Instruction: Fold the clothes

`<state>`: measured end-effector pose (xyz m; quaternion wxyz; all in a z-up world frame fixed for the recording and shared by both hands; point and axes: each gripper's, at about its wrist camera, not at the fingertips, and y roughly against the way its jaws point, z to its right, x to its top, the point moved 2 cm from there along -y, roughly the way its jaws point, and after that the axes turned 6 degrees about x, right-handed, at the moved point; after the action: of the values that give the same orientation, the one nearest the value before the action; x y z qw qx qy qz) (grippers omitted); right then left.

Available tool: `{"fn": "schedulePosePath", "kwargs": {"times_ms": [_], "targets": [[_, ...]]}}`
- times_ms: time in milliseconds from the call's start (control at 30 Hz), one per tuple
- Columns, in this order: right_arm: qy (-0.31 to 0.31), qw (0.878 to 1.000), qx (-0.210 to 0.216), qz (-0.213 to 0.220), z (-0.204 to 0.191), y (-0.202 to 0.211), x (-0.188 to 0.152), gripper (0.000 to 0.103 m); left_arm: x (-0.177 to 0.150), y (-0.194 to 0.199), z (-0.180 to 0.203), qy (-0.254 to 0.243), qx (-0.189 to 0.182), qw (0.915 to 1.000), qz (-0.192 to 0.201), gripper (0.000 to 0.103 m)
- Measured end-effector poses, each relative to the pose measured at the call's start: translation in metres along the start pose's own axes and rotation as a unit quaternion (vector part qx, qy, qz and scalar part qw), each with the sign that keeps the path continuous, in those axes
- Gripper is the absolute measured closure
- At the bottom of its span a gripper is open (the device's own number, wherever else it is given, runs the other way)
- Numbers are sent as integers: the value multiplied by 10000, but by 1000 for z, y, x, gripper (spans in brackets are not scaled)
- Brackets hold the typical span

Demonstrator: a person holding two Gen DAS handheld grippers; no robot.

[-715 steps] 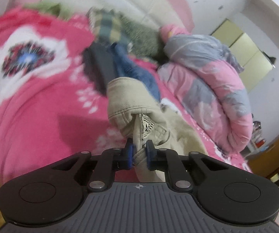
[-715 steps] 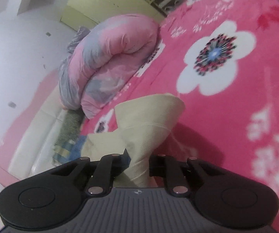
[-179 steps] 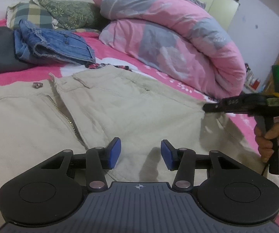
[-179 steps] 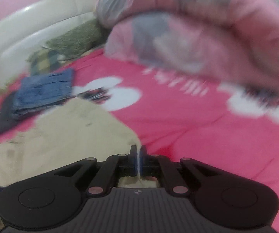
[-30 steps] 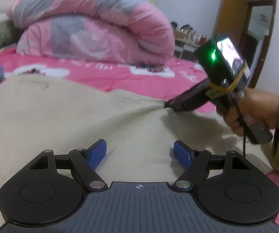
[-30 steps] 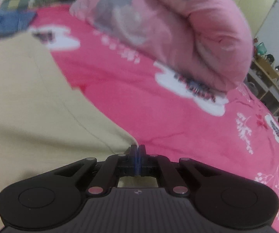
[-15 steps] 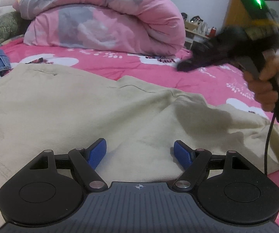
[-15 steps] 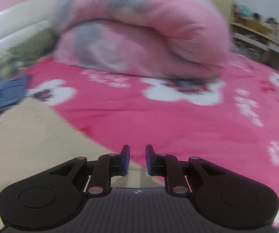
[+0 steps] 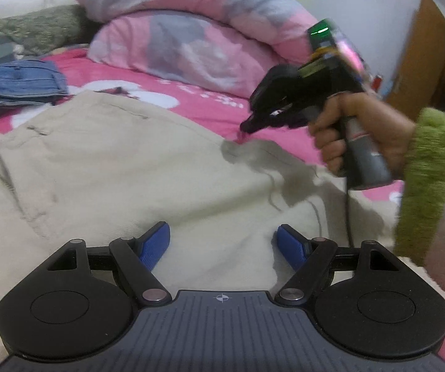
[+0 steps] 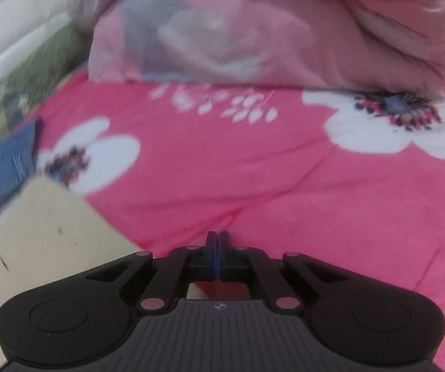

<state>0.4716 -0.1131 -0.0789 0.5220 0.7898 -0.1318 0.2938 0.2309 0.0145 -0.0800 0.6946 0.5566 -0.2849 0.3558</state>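
Pink floral bedsheet (image 10: pixel 284 167): spread ahead of both tools. Rolled pink-grey duvet (image 9: pixel 197 31): far ahead. Beige trousers (image 9: pixel 114 161): laid flat directly beneath and ahead of the left gripper (image 9: pixel 222 241), whose fingers stand wide apart, holding nothing. Right gripper (image 10: pixel 218 254): fingers pressed together, apparently empty, at the trousers' far edge. Step, judged: smoothing before folding; next calls for regripping an edge.

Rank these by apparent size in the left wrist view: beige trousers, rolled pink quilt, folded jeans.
1. beige trousers, though they lie nearest the camera
2. rolled pink quilt
3. folded jeans, partly cut off at the frame edge
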Motion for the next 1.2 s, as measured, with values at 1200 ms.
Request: {"fn": "schedulePosePath", "kwargs": {"times_ms": [1200], "targets": [[-333, 9977, -248, 529, -39, 56, 44, 89, -5, 4, -18, 566, 15, 9984, -27, 24]]}}
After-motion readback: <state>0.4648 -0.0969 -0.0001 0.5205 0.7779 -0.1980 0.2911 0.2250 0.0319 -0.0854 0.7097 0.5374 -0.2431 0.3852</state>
